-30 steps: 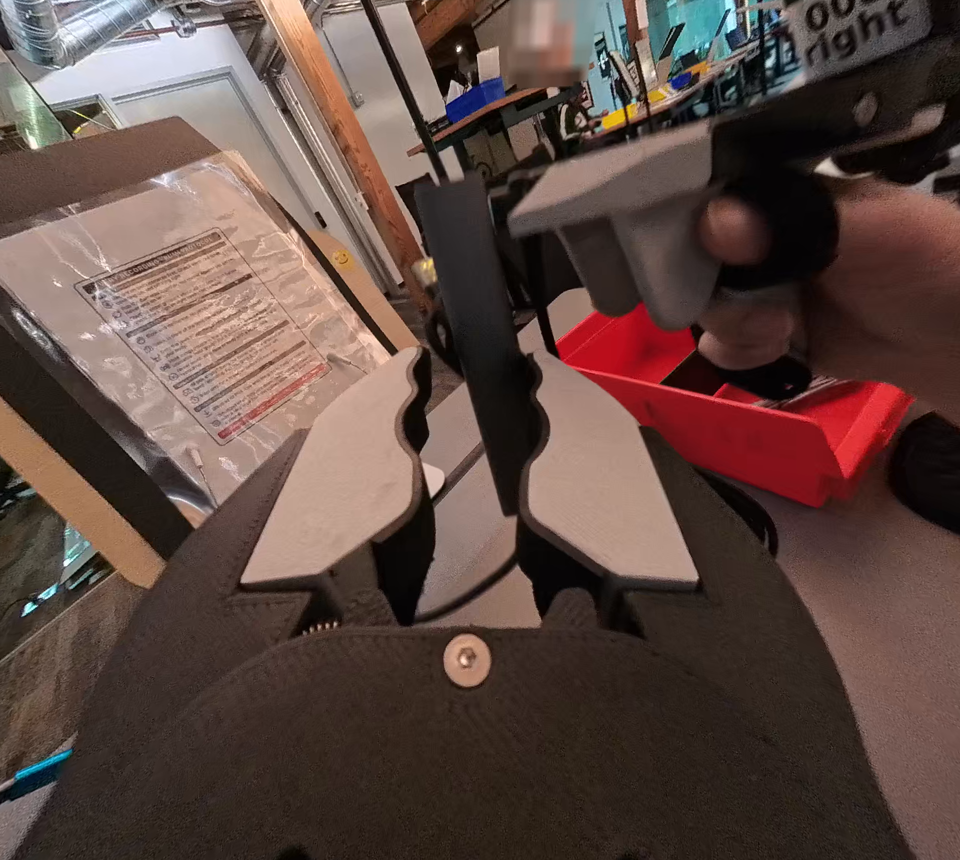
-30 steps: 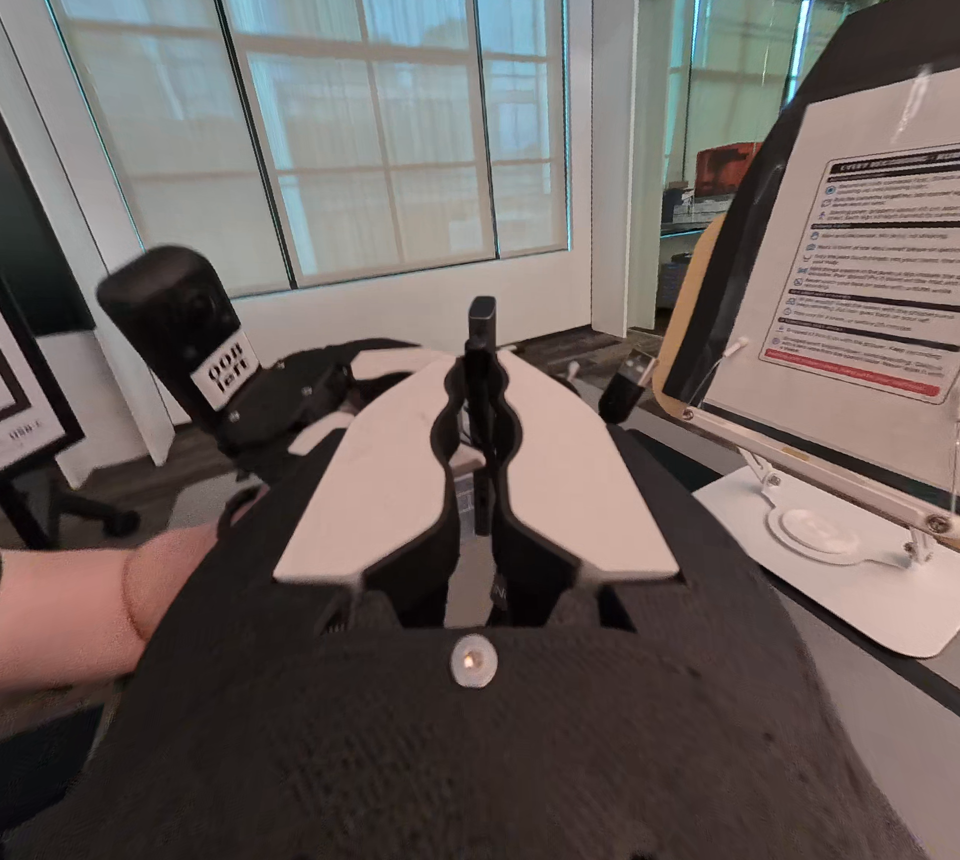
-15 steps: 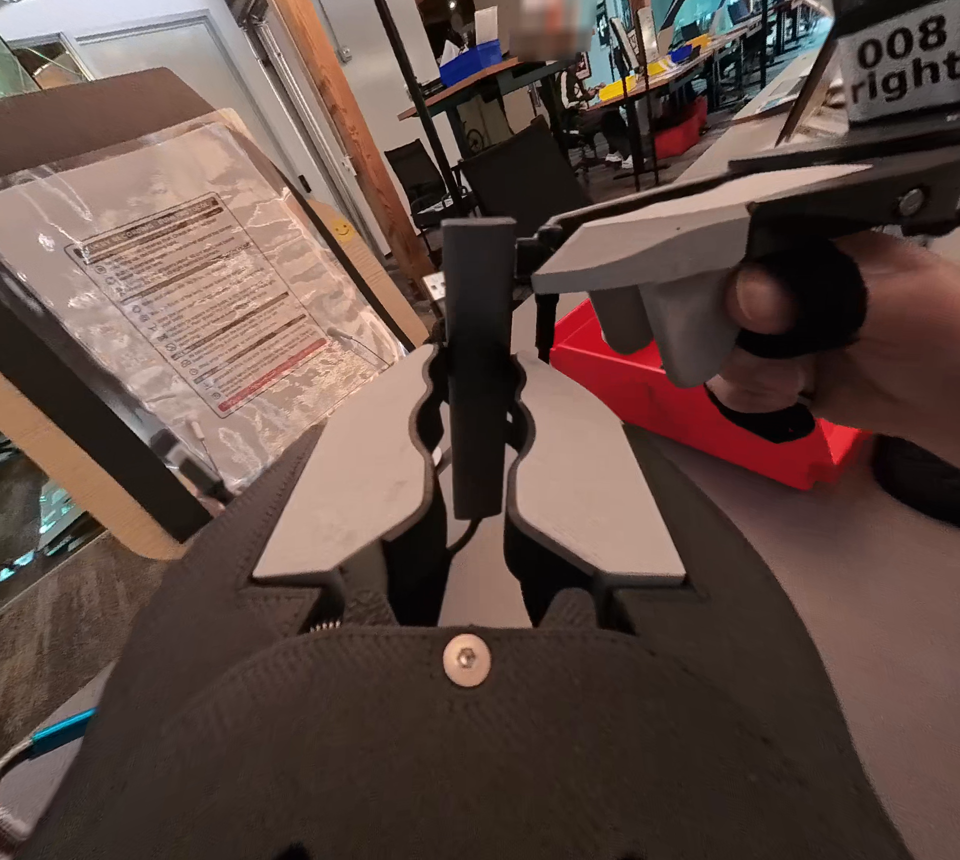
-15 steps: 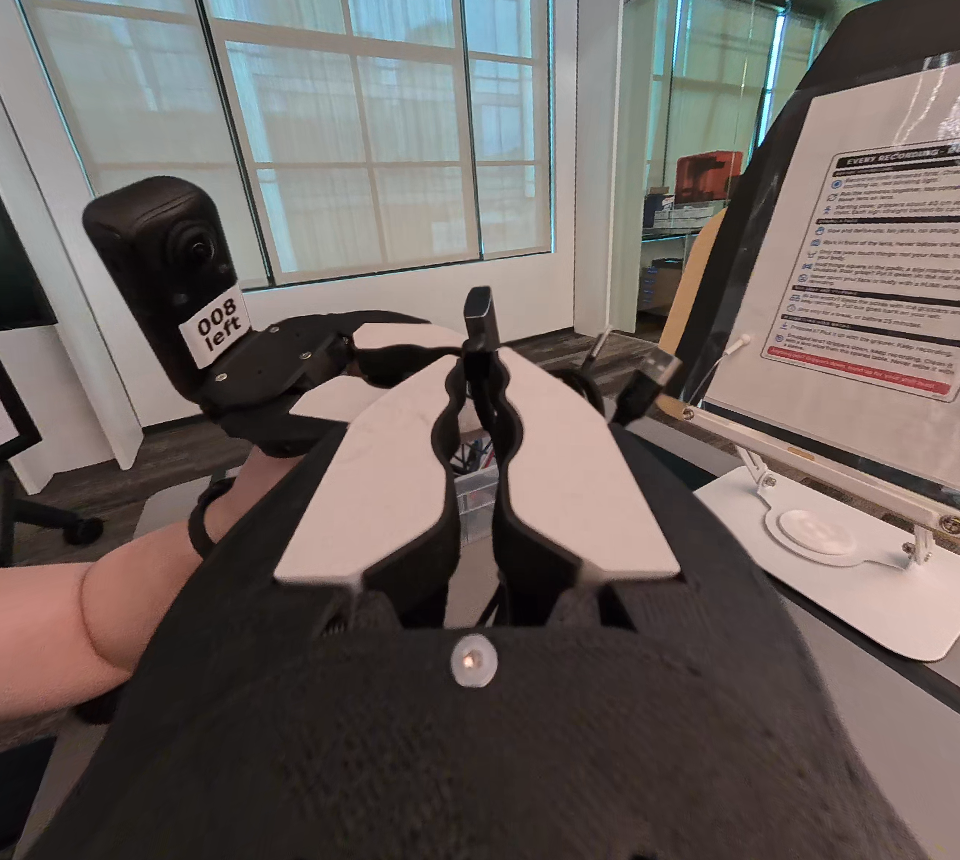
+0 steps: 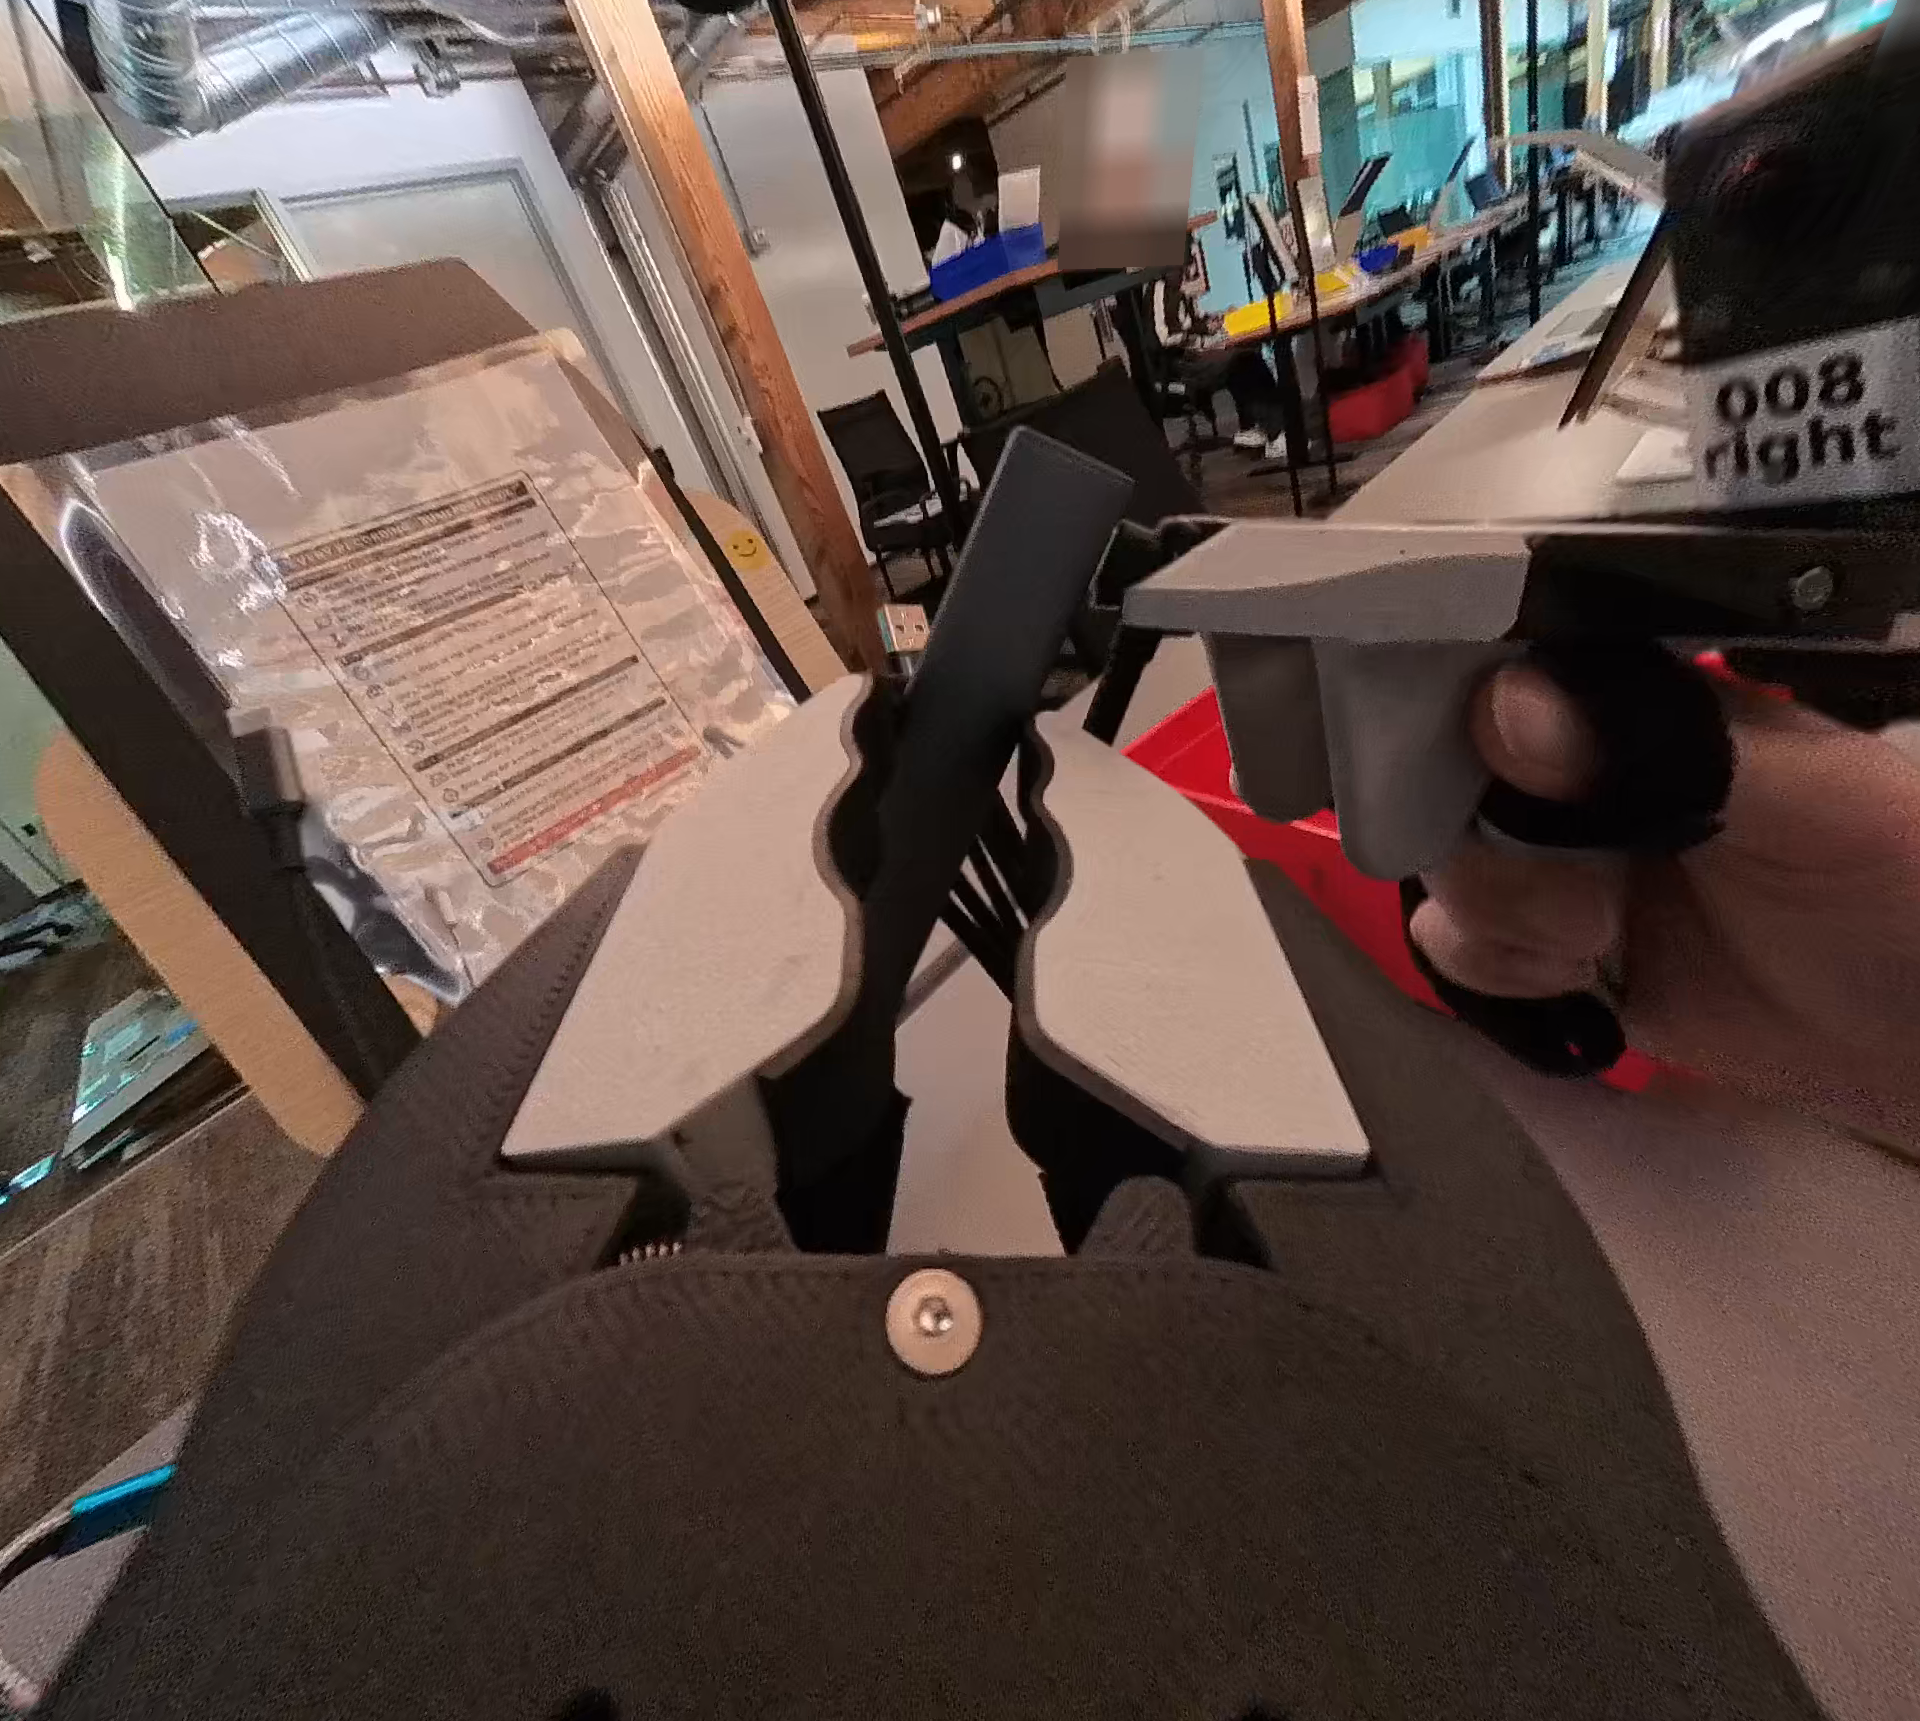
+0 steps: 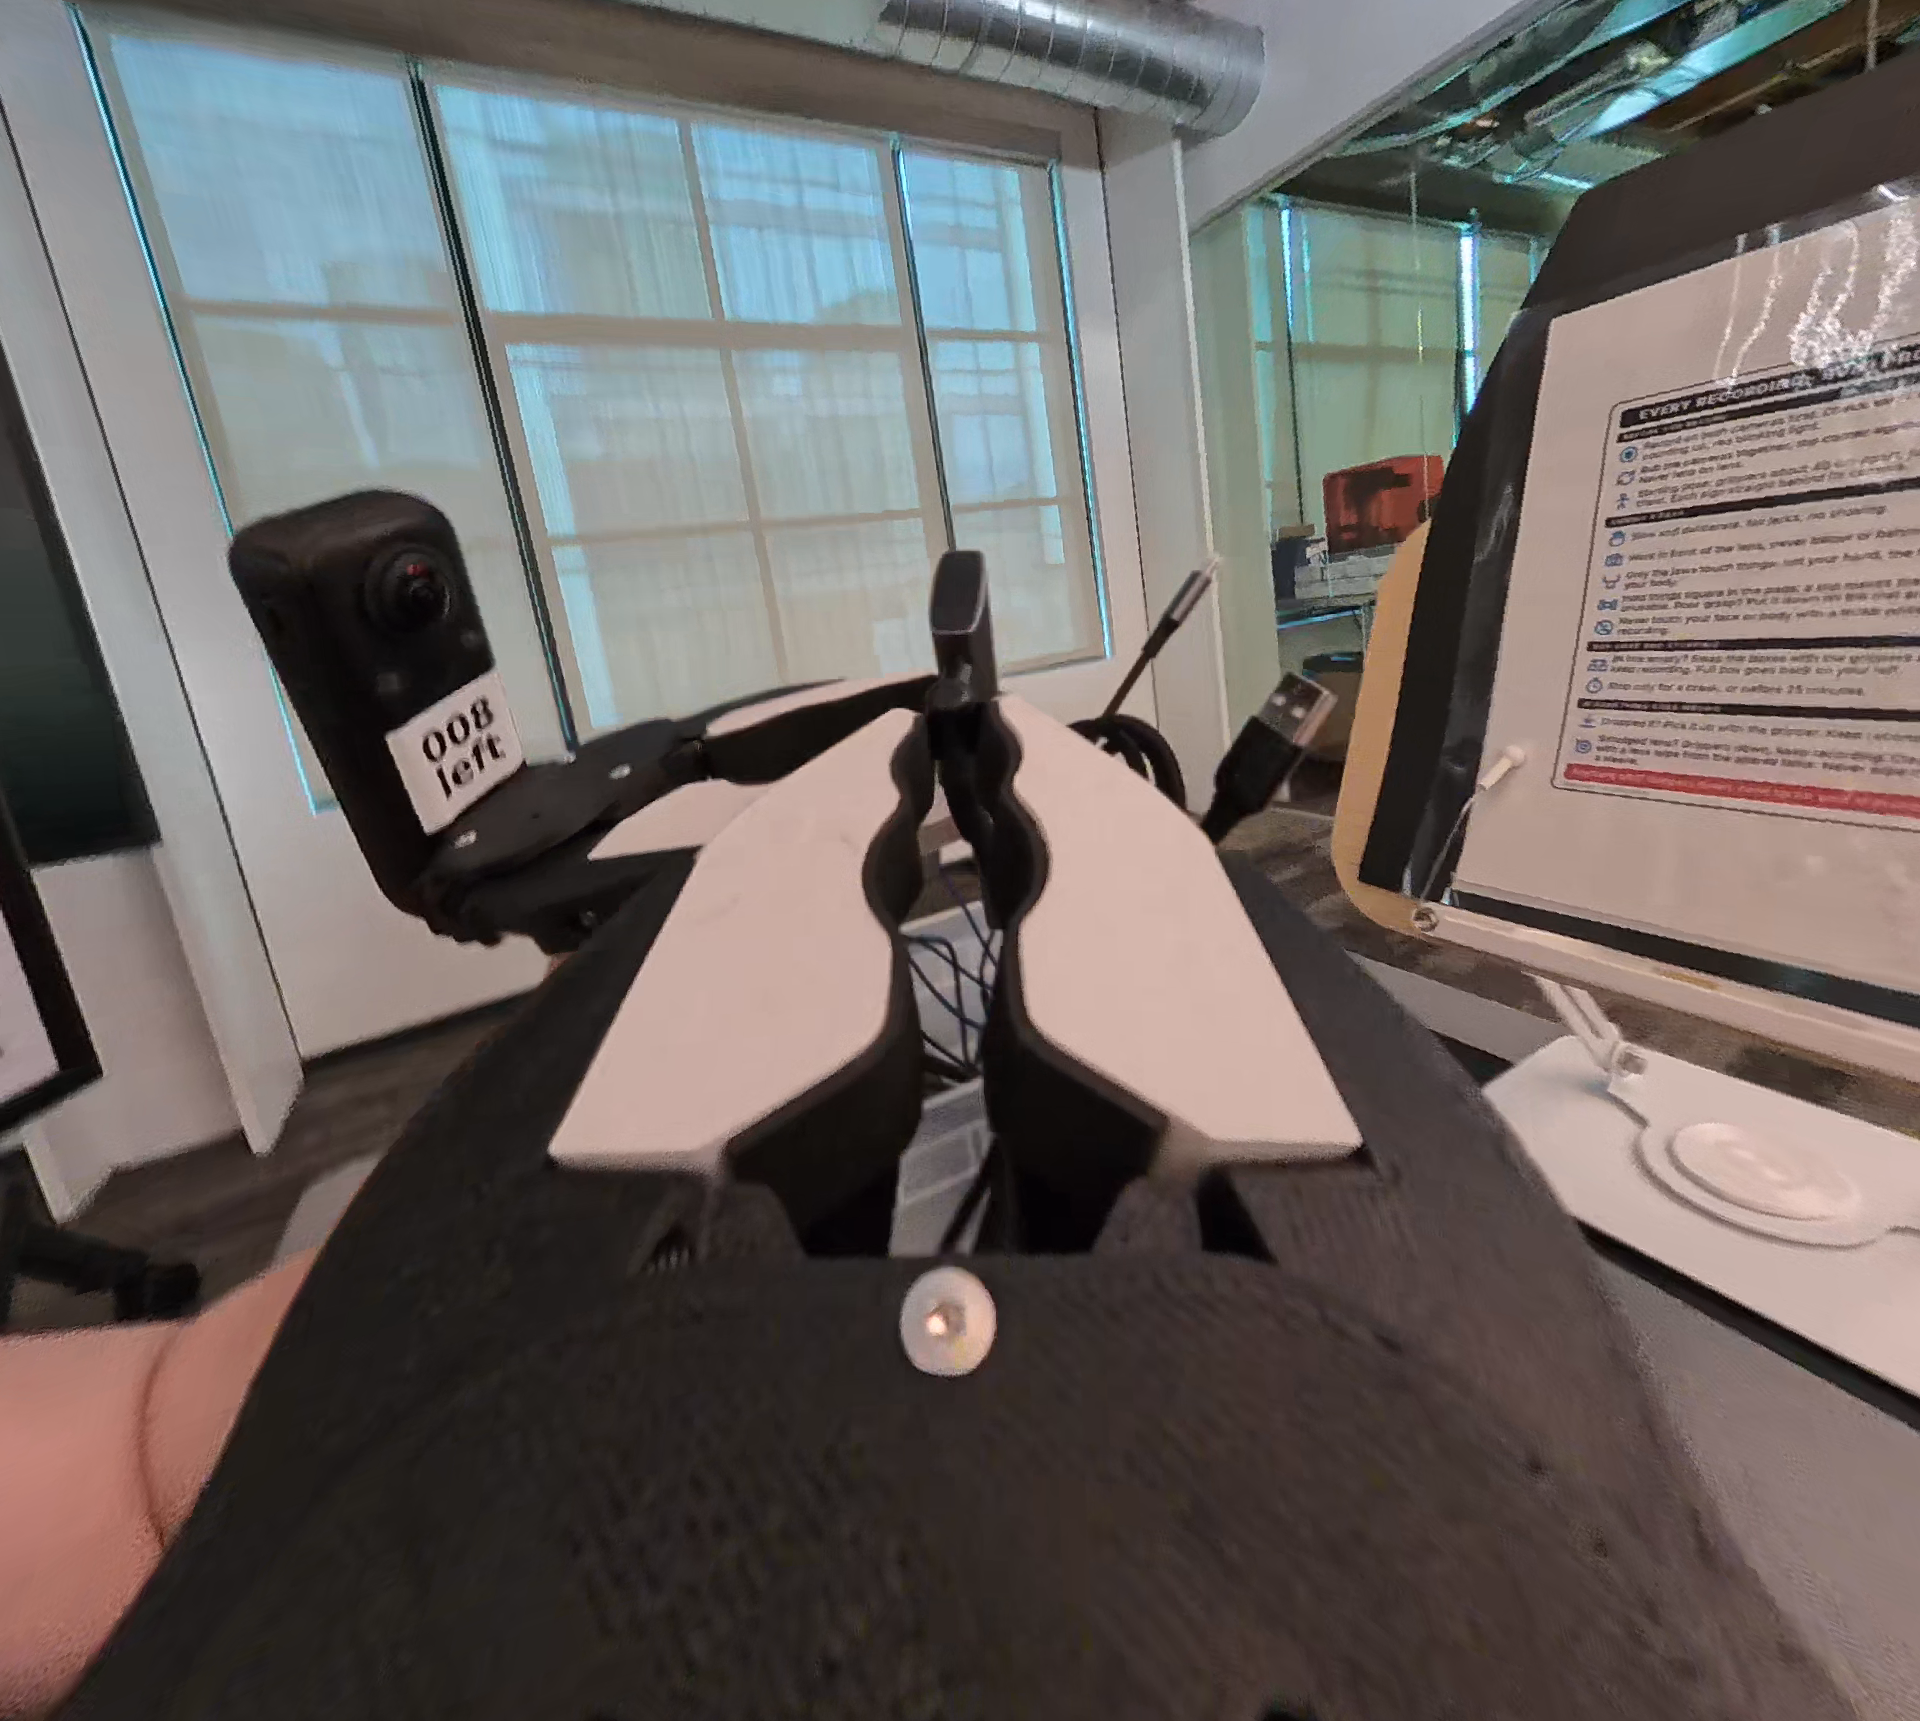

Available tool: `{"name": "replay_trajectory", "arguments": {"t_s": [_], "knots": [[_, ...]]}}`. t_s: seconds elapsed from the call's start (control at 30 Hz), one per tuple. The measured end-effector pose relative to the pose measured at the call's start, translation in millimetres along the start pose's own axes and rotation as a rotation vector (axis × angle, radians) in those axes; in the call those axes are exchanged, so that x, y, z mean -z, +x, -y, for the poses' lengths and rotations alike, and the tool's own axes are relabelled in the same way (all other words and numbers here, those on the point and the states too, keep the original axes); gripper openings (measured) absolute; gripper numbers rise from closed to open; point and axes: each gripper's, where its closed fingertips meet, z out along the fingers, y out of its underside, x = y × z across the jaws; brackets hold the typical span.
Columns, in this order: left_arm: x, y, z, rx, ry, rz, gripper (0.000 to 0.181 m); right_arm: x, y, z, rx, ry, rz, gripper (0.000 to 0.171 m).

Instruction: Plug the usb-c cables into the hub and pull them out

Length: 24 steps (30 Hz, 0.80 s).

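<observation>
Left wrist view
Left gripper: I hold it clamped on the hub.
Hub: dark flat bar, pinched between my fingers, upper end leaning right, raised above the grey table.
Right gripper: touching or just beside the hub's right edge; which, I cannot tell.
Red bin: behind and right of the hub.
Instruction sheet: left of the hub.

Right wrist view
Right gripper: I hold it closed on a cable plug.
Usb-c cable: plug tip rising above my fingertips, cord trailing down between them.
USB-A plug: loose, right of the hub.

Step in hand: I judge insertion. I should steady the hub, square the plug to its port, and push straight without twisting.
</observation>
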Motion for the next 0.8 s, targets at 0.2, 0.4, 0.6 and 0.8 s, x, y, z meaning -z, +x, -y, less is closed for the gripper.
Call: {"name": "replay_trajectory", "arguments": {"t_s": [0.2,0.4,0.6,0.8], "knots": [[1.7,5.6,6.7,0.084,0.011,-0.067,0.023,1.2,-9.3,6.9,0.076,0.068,-0.033,0.009],[5.2,11.4,6.6,-0.098,-0.043,-0.045,0.022,0.5,-15.5,8.3,0.116,-0.015,0.007,0.009],[5.8,11.2,4.7,-0.195,-0.063,-0.010,0.022,-2.0,-17.4,3.2,0.085,-0.105,0.057,0.009],[4.4,9.7,2.0,-0.201,-0.072,0.008,0.021,-4.2,-15.3,2.3,0.070,-0.071,0.045,0.010]]}}
